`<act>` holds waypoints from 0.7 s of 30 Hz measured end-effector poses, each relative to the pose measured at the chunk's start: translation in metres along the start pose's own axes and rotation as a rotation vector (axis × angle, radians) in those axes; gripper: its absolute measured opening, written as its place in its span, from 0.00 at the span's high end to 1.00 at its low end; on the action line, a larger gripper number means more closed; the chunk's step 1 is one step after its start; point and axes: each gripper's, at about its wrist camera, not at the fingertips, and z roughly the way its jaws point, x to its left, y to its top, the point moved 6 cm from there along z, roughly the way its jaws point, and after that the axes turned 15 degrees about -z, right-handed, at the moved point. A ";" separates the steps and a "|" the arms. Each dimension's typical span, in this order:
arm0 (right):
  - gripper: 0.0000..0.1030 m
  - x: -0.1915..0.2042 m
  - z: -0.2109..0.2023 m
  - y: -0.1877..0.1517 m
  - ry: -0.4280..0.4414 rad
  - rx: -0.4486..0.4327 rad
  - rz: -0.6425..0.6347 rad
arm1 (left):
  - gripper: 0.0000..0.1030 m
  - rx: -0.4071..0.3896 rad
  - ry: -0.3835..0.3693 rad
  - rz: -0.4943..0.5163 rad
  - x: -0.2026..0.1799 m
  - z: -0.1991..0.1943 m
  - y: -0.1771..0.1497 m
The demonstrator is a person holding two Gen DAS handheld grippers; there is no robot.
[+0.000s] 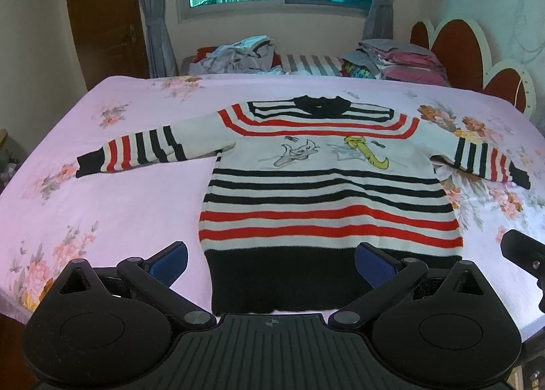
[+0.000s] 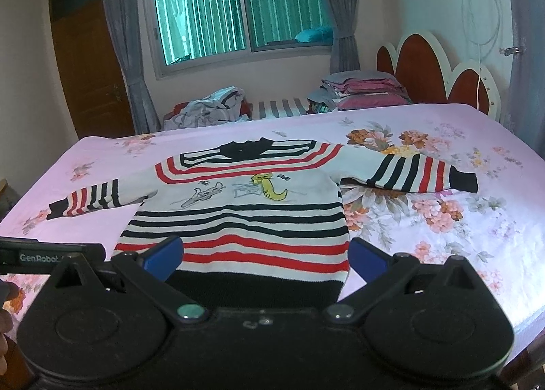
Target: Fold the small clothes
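Both tongs, left tongs and right tongs, spread, empty, near sweater hem. You risk pinching bedsheet too; knit bunches.

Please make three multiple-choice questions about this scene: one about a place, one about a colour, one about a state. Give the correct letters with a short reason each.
1. Where does the striped knitted sweater lie?
A. on the pink floral bedsheet
B. on a chair
C. on the floor

2. What colour is the sweater's bottom hem band?
A. yellow
B. black
C. green

3. How are the sweater's sleeves?
A. folded over the chest
B. rolled up
C. spread out to both sides

Answers:
1. A, the sheet shows all around it.
2. B, a broad black band closes the lower edge.
3. C, each sleeve lies flat away from the body; the left gripper and right gripper are open.
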 end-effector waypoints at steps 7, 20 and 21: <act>0.00 -0.006 0.031 0.007 -0.017 0.028 0.017 | 0.00 0.014 -0.001 0.005 -0.001 0.032 0.016; 0.00 -0.010 0.094 0.029 -0.070 0.072 0.024 | 0.00 0.041 -0.032 0.014 -0.012 0.107 0.062; 0.00 -0.010 0.099 0.031 -0.079 0.076 0.026 | 0.00 0.046 -0.034 0.018 -0.013 0.114 0.066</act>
